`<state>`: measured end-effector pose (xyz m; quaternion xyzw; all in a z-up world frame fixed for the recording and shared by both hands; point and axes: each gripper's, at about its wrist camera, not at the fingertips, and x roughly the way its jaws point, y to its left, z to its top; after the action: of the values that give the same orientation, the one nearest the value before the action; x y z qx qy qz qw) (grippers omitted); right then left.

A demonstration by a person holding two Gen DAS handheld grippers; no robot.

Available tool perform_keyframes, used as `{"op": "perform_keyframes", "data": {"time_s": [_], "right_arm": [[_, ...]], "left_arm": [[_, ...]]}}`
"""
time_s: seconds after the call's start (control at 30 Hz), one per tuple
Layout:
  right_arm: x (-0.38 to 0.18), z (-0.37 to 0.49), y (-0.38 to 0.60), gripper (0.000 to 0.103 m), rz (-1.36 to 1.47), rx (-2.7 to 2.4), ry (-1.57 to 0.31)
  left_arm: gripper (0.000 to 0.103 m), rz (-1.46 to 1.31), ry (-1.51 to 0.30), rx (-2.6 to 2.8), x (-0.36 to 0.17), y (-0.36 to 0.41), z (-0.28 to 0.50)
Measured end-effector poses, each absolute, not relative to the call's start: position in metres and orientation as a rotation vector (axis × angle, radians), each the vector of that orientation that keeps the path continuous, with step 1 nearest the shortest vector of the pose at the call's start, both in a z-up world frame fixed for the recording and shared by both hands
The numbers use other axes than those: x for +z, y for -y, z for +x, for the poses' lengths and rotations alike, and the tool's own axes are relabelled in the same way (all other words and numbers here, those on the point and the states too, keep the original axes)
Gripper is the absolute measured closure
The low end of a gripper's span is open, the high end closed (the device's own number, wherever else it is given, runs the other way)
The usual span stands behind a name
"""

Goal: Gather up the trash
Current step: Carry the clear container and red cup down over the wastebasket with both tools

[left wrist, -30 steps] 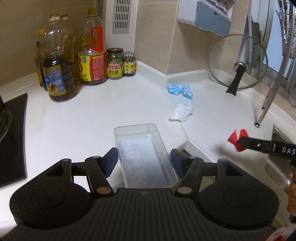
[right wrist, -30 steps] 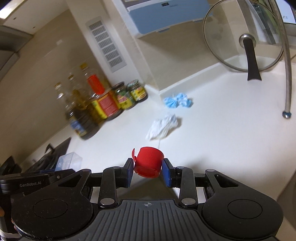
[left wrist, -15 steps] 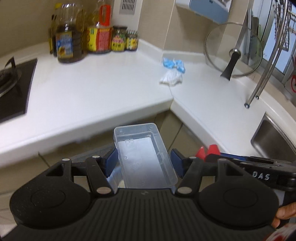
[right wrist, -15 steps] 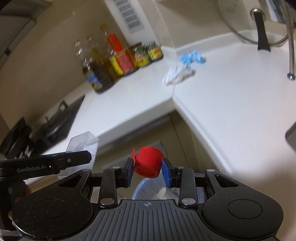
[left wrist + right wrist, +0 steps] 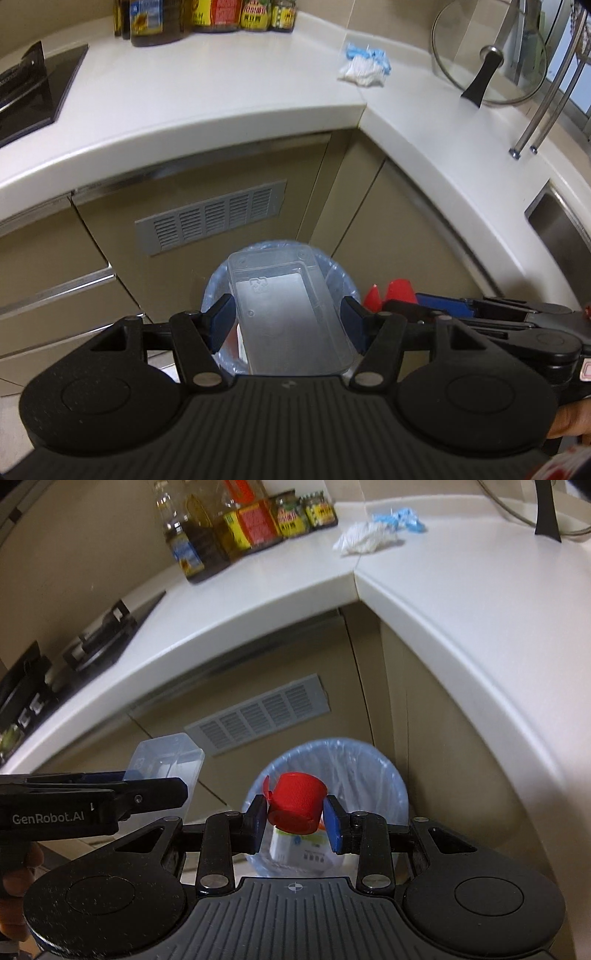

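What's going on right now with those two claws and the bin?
Left gripper clamps clear plastic box; right gripper clamps red cap. Both above blue-lined bin. Nothing blocking. Crumpled tissues left on counter.

We see even, rather dim indoor light, brightest on the white counter (image 5: 229, 85). Edges bow with fisheye distortion. The bottles (image 5: 207, 542) look slightly blurred, perhaps from motion.
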<state>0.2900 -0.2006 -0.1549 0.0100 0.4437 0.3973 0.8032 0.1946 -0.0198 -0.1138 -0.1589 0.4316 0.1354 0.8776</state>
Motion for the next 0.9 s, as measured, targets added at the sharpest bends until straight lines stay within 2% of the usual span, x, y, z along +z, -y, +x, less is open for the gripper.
{"op": "perform_keyframes", "data": {"time_s": [0.9], "right_arm": [[-0.275,0.338,0.165,0.069,0.016,0.662,-1.091]], "left_arm": [[0.043,-0.307,-1.074,0.120,-0.229,-0.028,0.258]]}}
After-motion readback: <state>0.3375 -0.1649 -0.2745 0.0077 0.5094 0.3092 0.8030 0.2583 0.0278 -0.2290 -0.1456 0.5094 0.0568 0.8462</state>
